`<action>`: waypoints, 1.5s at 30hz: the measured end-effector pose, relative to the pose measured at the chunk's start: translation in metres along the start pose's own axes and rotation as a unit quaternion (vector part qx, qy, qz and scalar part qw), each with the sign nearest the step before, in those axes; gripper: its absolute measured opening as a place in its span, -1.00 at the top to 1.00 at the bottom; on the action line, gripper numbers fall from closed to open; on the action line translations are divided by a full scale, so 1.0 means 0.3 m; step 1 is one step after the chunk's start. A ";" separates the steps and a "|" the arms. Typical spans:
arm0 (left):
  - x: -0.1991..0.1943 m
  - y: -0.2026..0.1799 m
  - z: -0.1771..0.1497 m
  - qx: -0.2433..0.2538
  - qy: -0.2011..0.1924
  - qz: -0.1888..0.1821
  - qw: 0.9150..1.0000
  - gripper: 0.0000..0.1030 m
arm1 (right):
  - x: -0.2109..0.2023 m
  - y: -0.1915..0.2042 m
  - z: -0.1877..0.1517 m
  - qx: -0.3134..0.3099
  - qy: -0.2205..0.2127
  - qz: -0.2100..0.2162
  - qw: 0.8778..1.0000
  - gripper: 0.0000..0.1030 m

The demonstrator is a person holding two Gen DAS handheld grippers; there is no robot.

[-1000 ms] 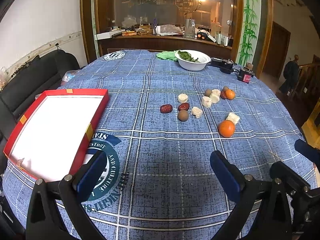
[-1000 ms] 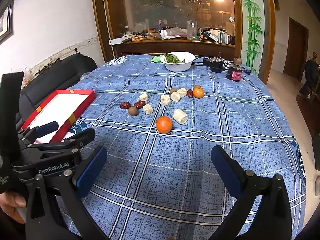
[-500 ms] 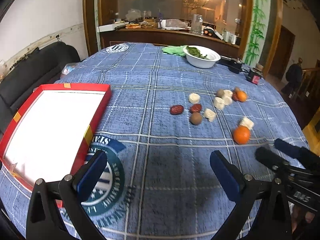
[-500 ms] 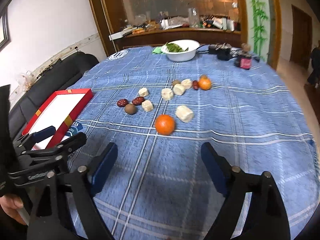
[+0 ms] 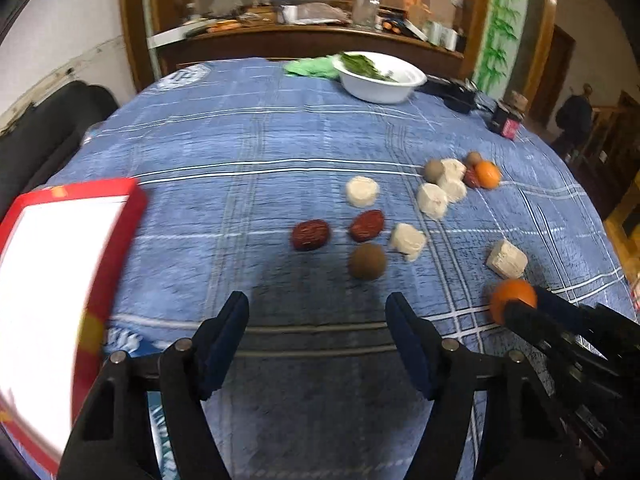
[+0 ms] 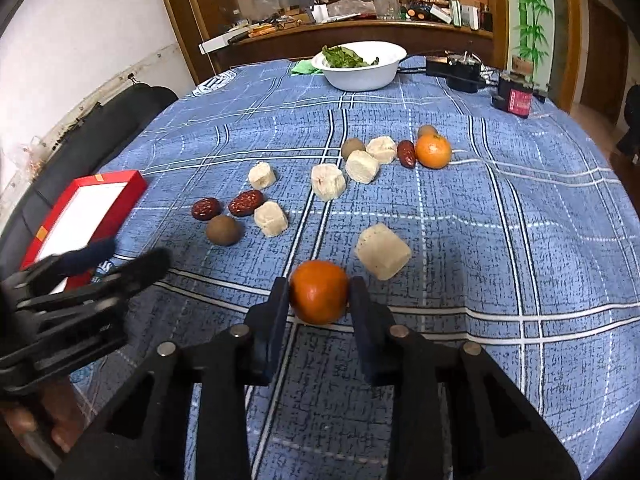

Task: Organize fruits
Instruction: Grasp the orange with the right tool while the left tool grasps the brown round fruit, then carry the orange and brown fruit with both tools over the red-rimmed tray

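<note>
Your right hand-held gripper point(image 6: 319, 294) was closing around the near orange point(image 6: 319, 291), pads at its widest sides; it looked round, soft-skinned, likely to roll. Your left hand-held gripper point(image 5: 316, 326) was closing on nothing.

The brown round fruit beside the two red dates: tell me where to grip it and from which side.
Grip the brown round fruit across its widest middle, coming from the near side, where the cloth is bare. A red date sits just behind and a white chunk close on its right, so keep the fingers low and narrow.
</note>
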State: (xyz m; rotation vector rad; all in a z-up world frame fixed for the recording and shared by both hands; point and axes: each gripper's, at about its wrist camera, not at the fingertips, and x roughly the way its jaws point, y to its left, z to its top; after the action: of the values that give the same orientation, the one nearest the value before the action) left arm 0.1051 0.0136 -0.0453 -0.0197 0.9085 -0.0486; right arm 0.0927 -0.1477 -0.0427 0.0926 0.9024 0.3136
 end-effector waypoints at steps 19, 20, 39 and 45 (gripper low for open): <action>-0.092 -0.023 -0.039 -0.002 -0.016 -0.028 0.999 0.58 | -0.166 -0.076 -0.094 0.027 -0.035 0.030 0.999 0.38; -0.129 -0.004 -0.060 -0.009 -0.020 -0.032 0.999 0.58 | -0.175 -0.065 -0.101 0.026 -0.037 0.034 0.998 0.38; -0.432 0.521 -0.260 -0.190 -0.077 0.110 0.972 0.59 | -0.212 0.384 -0.125 -0.090 -0.039 0.132 0.986 0.38; -0.389 0.643 -0.278 -0.227 -0.062 0.146 0.961 0.59 | -0.126 0.645 -0.058 -0.130 -0.041 0.191 0.972 0.37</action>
State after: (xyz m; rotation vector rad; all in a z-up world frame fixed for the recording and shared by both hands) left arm -0.0258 0.2125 -0.0119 -0.3117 0.7741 0.4328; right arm 0.0130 0.0237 0.0156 0.0362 0.7518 0.7777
